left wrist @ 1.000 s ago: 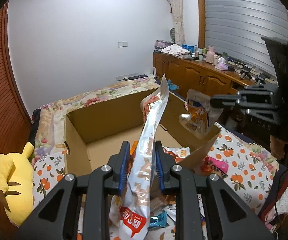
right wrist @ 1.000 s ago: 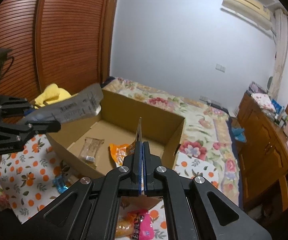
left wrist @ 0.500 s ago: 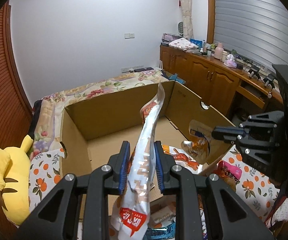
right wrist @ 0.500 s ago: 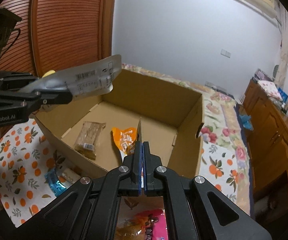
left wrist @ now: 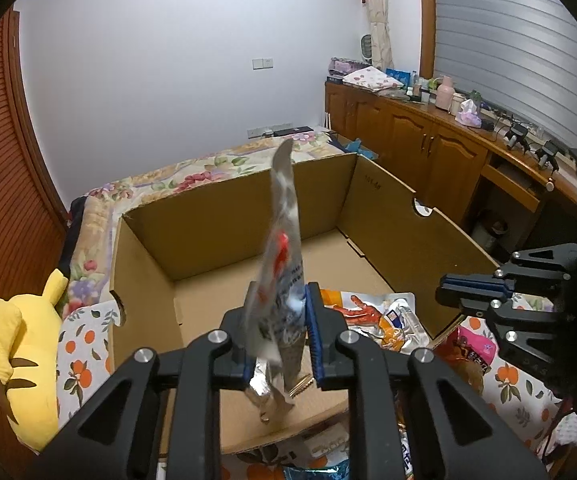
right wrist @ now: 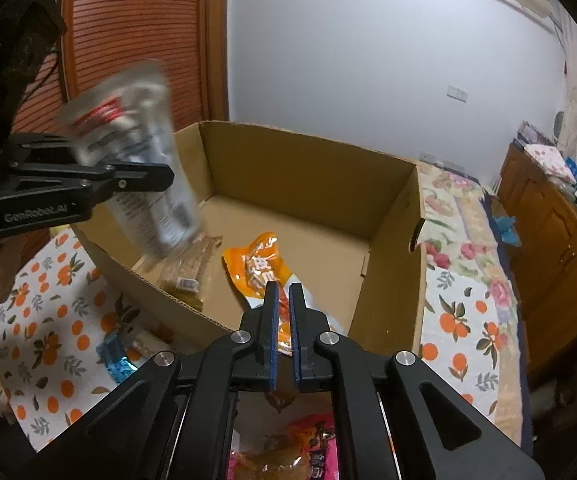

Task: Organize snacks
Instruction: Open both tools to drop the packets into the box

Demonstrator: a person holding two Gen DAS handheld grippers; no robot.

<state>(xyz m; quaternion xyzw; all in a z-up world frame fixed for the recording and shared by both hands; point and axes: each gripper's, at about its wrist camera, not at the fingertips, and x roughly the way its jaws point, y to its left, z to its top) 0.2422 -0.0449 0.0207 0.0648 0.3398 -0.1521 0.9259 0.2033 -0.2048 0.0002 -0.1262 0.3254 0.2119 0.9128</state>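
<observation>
An open cardboard box stands on the orange-print cloth. My left gripper is over its near-left corner, jaws parted. A blurred silver snack bag hangs loosely between them, slipping down. My right gripper is at the box's near right rim, jaws slightly apart and empty. An orange snack pouch and a brown cracker pack lie on the box floor.
A pink snack pack and a blue wrapper lie on the cloth in front of the box. A yellow plush toy sits at the left. Wooden cabinets line the right wall.
The right gripper has opened and dropped its orange pouch into the box. The left gripper has opened and its silver bag is sliding down, blurred.
</observation>
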